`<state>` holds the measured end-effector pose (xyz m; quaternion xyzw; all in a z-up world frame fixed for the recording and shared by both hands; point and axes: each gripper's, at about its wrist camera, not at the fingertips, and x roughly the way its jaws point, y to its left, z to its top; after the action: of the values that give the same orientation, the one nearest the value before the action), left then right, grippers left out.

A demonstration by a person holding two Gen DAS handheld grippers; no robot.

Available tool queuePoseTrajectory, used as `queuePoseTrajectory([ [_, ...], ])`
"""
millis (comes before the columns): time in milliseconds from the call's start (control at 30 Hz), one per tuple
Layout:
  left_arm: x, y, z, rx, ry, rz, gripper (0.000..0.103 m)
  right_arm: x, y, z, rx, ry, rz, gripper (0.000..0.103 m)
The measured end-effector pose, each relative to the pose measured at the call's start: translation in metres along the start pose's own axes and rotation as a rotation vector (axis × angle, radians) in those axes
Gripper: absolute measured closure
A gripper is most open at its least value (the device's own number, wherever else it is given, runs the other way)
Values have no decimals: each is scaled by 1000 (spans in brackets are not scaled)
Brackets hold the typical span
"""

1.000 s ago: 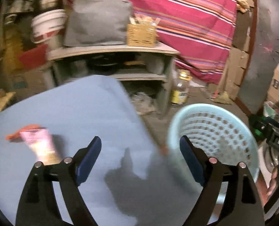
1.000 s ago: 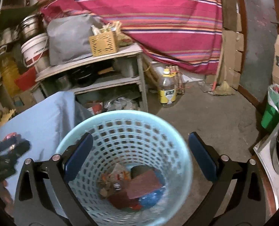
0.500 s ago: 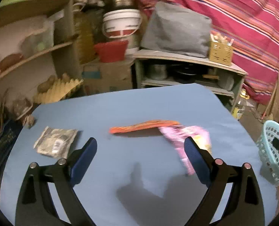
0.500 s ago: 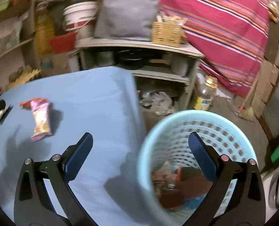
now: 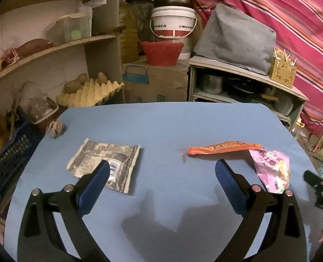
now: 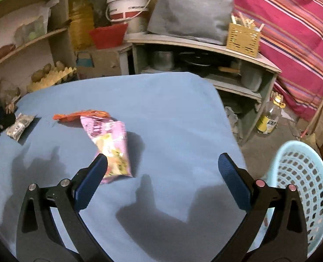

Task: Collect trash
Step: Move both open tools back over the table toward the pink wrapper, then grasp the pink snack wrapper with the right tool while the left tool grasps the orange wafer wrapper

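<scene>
Three wrappers lie on the blue table: a grey one, an orange one and a pink one. My left gripper is open and empty, hovering between the grey and orange wrappers. My right gripper is open and empty above the table, with the pink wrapper by its left finger. The orange wrapper and grey wrapper lie farther left. The light blue trash basket stands on the floor at the table's right.
Shelves with pots, a white bucket, a red basin and an egg tray stand behind the table. An oil bottle stands on the floor. A dark crate sits at the table's left.
Both grippers have swung left from the basket to over the table. The wrappers have come into view in front of each; both stay open.
</scene>
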<state>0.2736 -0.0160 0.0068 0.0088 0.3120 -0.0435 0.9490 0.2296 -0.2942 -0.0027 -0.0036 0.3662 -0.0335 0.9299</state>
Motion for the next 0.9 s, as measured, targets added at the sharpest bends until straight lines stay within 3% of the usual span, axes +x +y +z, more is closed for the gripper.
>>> queuePoseTrajectory([
  [333,13,22,6,-35,14,0,8,42,31,0,-66,109,-8,4],
  [567,23,21,9,-58,21,-7,8,57,26,1,-19,164,61,6],
  [733,29,15,11,-57,21,-7,8,62,28,3,-24,186,113,27],
  [800,30,14,11,-56,22,-7,8,62,30,3,-23,189,144,39],
  [867,30,13,11,-54,21,-5,8,62,31,5,-25,192,174,57],
  [900,31,12,11,-51,20,-3,8,61,32,6,-28,192,184,60],
])
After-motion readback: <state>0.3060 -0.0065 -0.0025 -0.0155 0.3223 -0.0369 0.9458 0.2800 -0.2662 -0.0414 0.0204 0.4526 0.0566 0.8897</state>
